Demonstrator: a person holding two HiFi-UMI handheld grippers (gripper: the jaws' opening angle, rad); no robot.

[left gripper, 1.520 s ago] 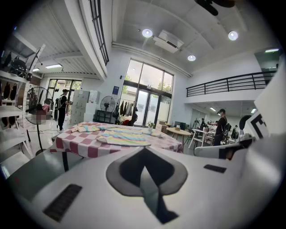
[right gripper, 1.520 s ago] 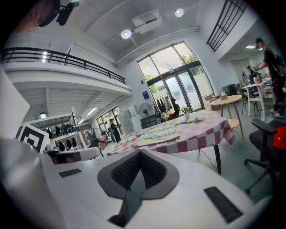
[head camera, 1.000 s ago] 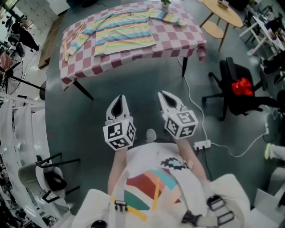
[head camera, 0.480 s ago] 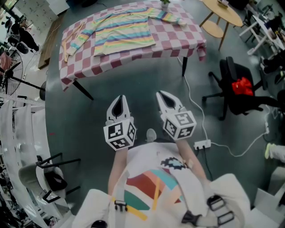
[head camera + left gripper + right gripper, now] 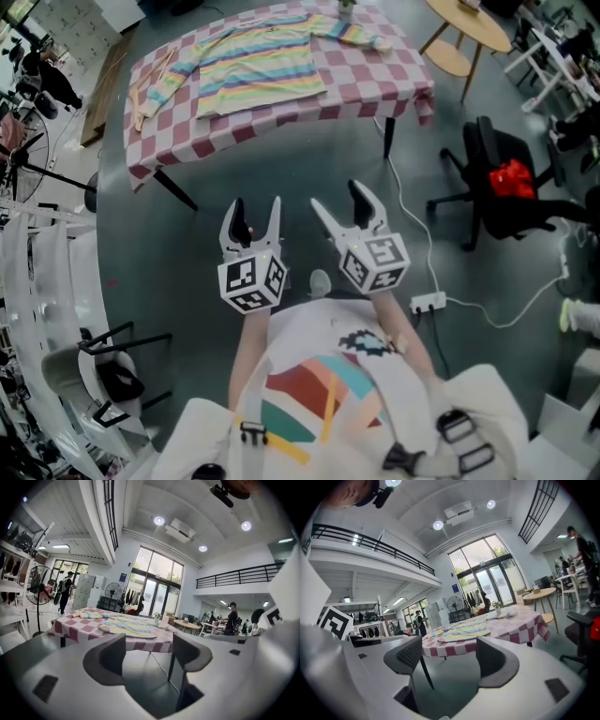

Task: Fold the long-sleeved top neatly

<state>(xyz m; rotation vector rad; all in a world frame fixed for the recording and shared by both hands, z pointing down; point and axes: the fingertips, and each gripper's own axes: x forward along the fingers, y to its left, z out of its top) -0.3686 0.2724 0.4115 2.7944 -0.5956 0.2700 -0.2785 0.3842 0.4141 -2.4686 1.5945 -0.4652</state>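
At the far left of the head view, one sleeve of the long-sleeved top (image 5: 258,66) trails toward the left edge of the tabletop (image 5: 375,80), which wears a pink-and-white checked cloth. The striped, pastel top lies spread flat on that cloth, its body near the middle and its other sleeve reaching to the right, far corner. The tabletop stands well apart from the person, with bare grey floor (image 5: 309,169) between.

Nearer the person, the left gripper (image 5: 255,204) is held over the floor, pointing toward the tabletop. Its jaws have just been opening and now stand wide apart with nothing between them; its own view shows only floor and the distant tabletop in the gap. Just beside it, the right gripper (image 5: 337,197) points the same way; its jaws have likewise just been opening, gape wide and grip nothing.

Further right, a white power strip (image 5: 427,304) lies on the floor, and a black office chair (image 5: 492,202) carries a red bundle (image 5: 511,178)
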